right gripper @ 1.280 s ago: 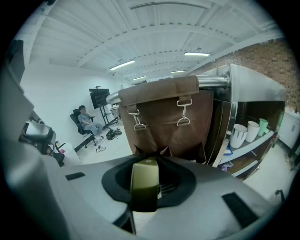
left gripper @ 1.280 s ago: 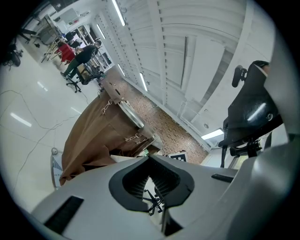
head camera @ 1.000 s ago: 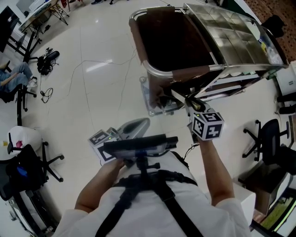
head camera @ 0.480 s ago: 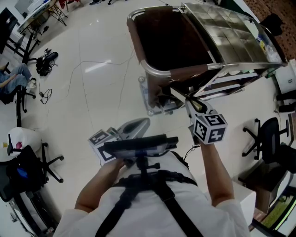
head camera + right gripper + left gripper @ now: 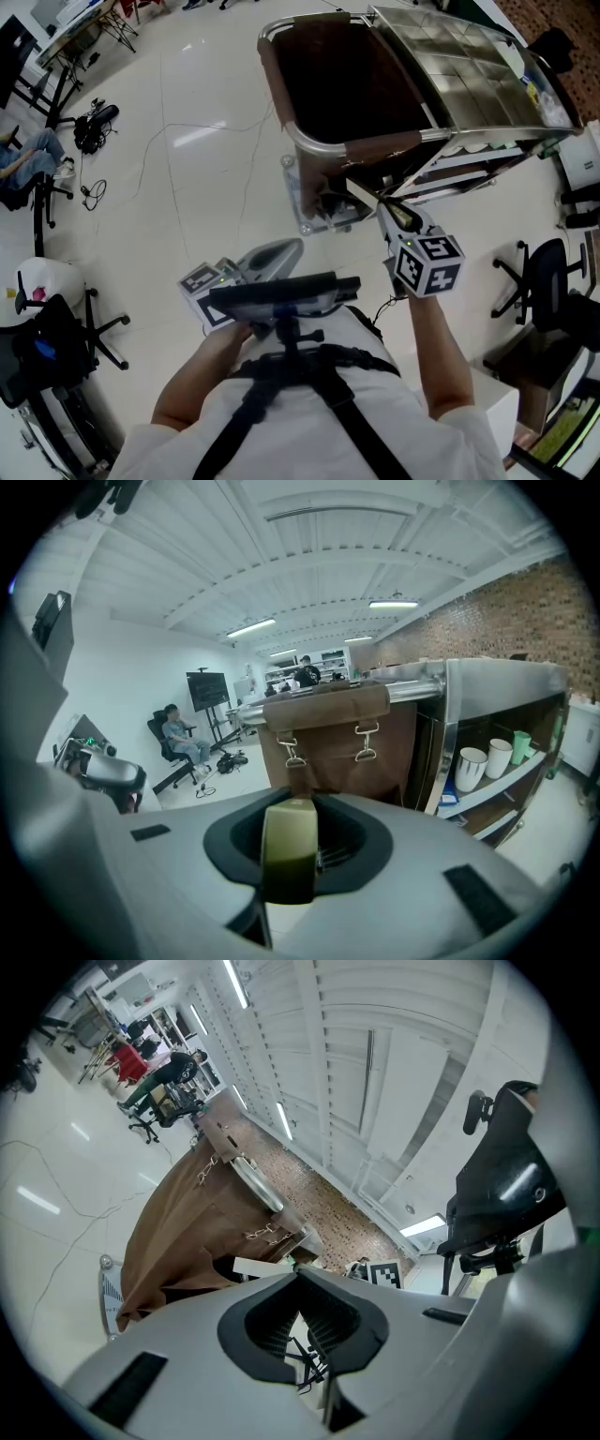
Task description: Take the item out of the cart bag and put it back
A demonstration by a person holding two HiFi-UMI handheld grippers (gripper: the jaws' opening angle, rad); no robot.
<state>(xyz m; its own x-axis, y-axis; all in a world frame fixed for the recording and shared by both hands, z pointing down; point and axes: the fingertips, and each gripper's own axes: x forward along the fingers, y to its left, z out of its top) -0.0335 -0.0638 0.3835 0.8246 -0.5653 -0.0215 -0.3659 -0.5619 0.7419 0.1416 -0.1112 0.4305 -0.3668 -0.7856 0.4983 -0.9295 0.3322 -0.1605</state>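
Right hand-held gripper [image 5: 291, 806] clamps the small olive-green block [image 5: 288, 855], centre frame, just outside the brown fabric cart bag [image 5: 328, 761]. Left hand-held gripper [image 5: 301, 1279] is closed, empty. Take-out looks done. Next: lift over rim, lower in, release.

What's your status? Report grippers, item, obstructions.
Left gripper shut, empty. Right gripper shut on olive-green item, outside the brown cart bag, at its front. Bag mouth open; nothing seen in the way.
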